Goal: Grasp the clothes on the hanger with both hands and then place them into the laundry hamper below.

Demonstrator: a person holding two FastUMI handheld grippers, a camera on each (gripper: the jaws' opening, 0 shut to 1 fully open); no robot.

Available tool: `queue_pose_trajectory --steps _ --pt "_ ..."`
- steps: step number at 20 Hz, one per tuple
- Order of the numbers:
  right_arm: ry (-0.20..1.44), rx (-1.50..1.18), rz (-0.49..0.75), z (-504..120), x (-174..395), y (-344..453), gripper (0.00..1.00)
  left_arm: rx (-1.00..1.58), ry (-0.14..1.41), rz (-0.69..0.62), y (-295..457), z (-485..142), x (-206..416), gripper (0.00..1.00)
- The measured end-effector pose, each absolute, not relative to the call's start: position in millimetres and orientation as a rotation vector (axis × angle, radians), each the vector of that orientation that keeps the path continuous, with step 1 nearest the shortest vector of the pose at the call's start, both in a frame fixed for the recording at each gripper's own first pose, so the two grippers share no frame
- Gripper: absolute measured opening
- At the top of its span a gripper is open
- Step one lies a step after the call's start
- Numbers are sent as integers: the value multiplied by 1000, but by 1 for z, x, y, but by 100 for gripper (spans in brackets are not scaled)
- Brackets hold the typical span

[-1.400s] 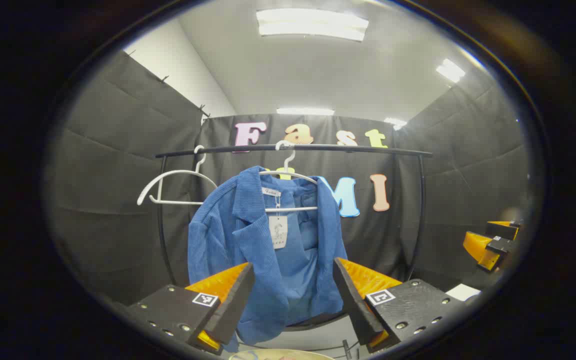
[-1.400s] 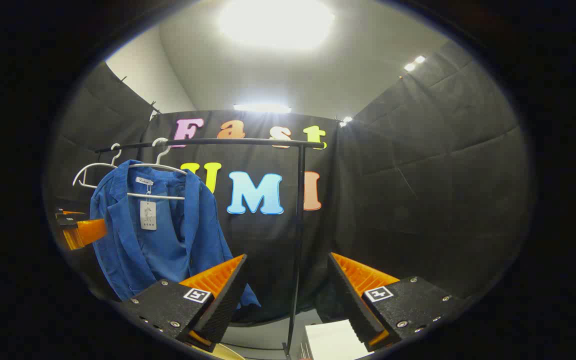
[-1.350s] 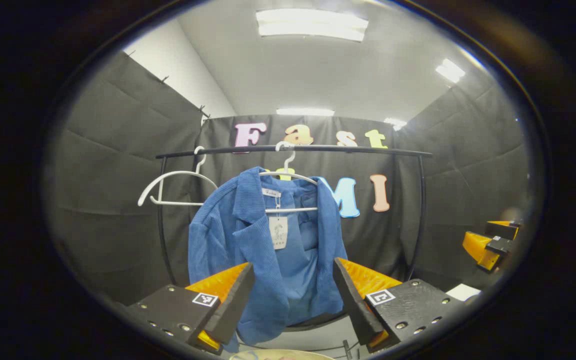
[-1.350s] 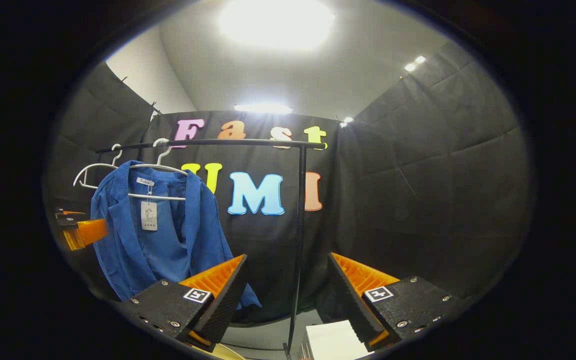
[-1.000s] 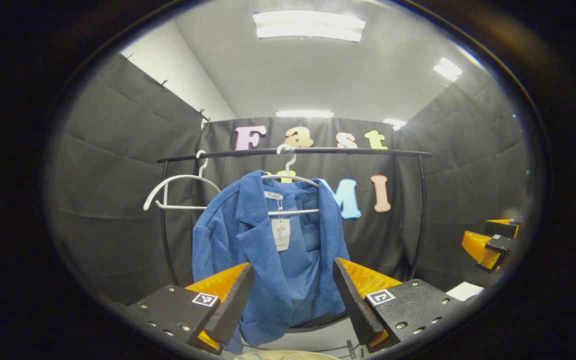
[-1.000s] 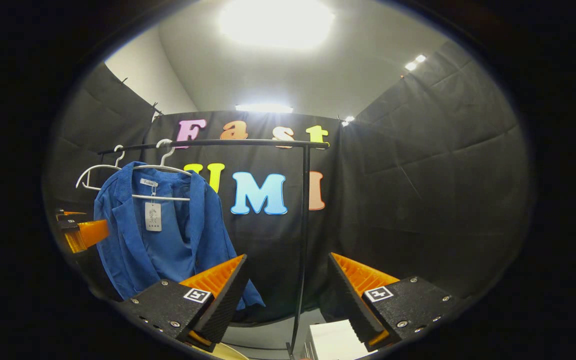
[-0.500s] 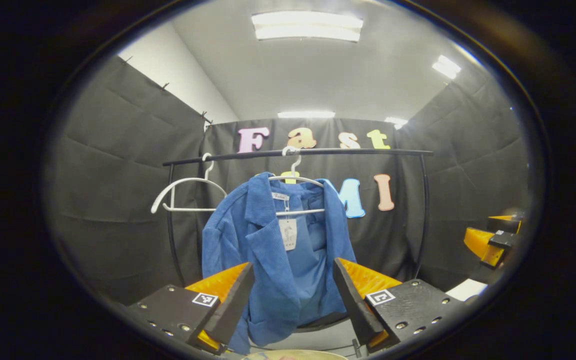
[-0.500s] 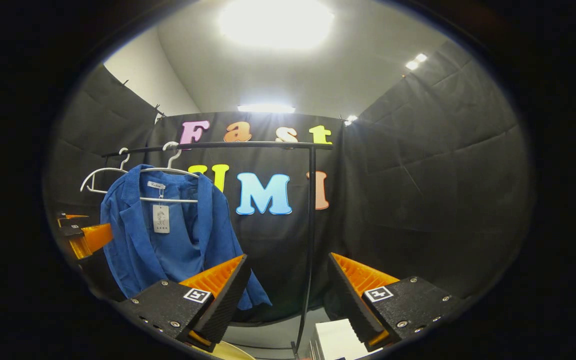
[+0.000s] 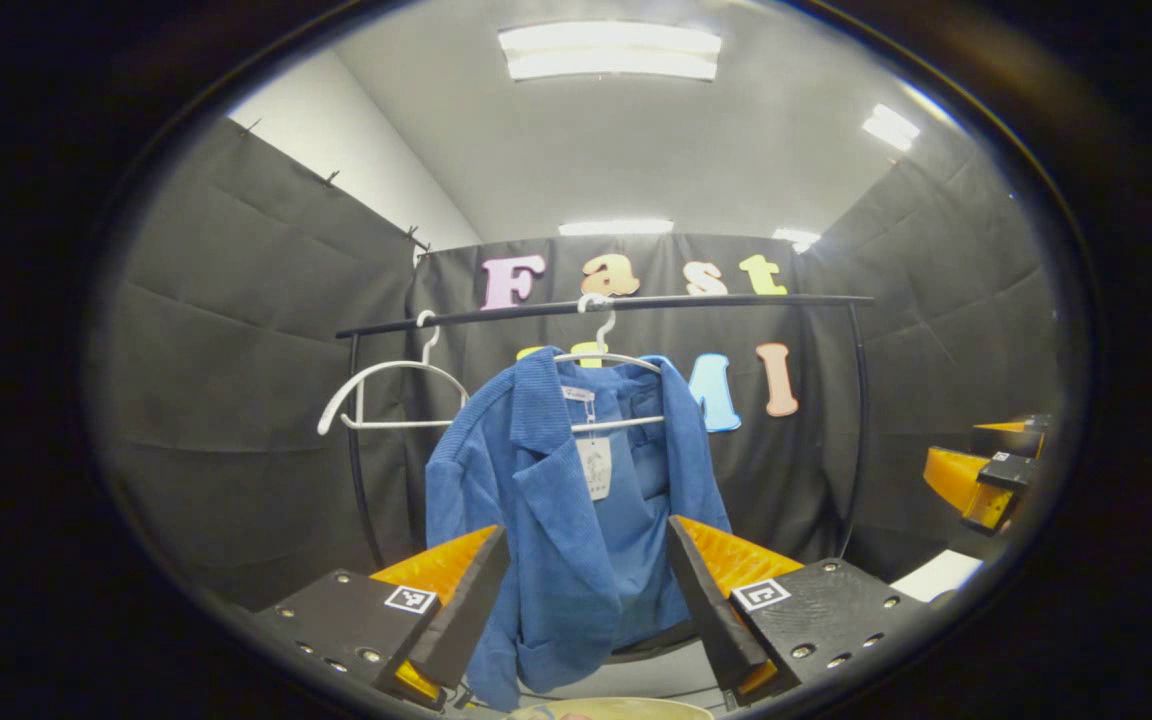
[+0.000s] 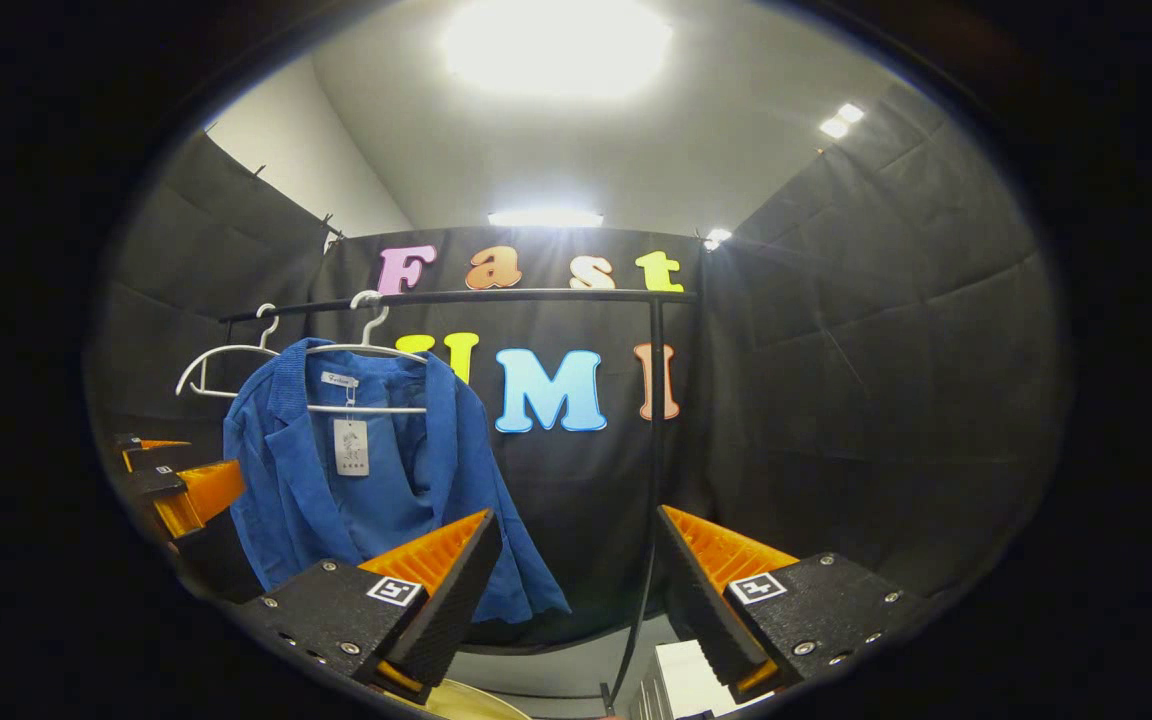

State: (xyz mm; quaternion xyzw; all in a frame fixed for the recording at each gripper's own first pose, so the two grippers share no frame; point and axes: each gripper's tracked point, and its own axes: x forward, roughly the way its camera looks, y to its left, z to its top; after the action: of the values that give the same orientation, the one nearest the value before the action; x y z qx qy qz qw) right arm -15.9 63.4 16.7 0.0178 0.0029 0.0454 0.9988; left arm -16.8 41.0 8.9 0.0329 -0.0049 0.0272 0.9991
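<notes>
Jacket is ribbed corduroy-like cloth, matt, with a paper tag at the collar. Hangers look like smooth white plastic, slight sheen. Rail is thin dark metal tube, satin finish. Booth wall is matt cloth, creased. Left gripper and right gripper: ridged inner jaw faces, matt textured plastic bodies, shiny screw heads.
</notes>
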Motion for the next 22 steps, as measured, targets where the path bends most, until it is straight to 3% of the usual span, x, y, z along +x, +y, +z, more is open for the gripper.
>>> queue_pose_trajectory --steps 4,5,7,8,9,10,12,13,14,16,17,18,19,21,22 --pt "-23 34 121 32 -9 87 95 58 -35 78 60 20 -16 91" --pt "-32 37 126 35 -6 94 95 57 -39 78 63 22 -16 97" --pt "-39 51 136 39 -1 108 95 73 -41 77 69 27 -15 97" --pt "-40 56 142 40 2 115 95 80 -45 78 73 30 -12 91" --pt "-46 60 149 43 6 120 95 84 -46 75 76 31 -10 91" --pt "-54 62 156 47 10 125 96 82 -50 71 79 33 -8 97" --pt "-65 64 163 54 19 130 95 72 -48 72 85 36 -3 97" --pt "-72 70 168 58 24 131 95 65 -42 70 87 37 1 91" --pt "-80 81 174 63 30 135 95 58 -44 65 86 41 6 97" --pt "-85 103 189 68 44 141 96 49 -63 62 85 54 18 97" --pt "-86 110 202 70 51 144 95 50 -72 64 84 58 26 91" --pt "-87 115 215 71 57 147 95 55 -83 70 83 61 32 91" --pt "-89 119 228 72 65 150 95 63 -93 80 83 64 37 97" --pt "-90 125 259 74 81 158 96 88 -109 109 82 67 50 97" --pt "-89 132 271 73 90 161 95 98 -107 118 80 67 57 91"
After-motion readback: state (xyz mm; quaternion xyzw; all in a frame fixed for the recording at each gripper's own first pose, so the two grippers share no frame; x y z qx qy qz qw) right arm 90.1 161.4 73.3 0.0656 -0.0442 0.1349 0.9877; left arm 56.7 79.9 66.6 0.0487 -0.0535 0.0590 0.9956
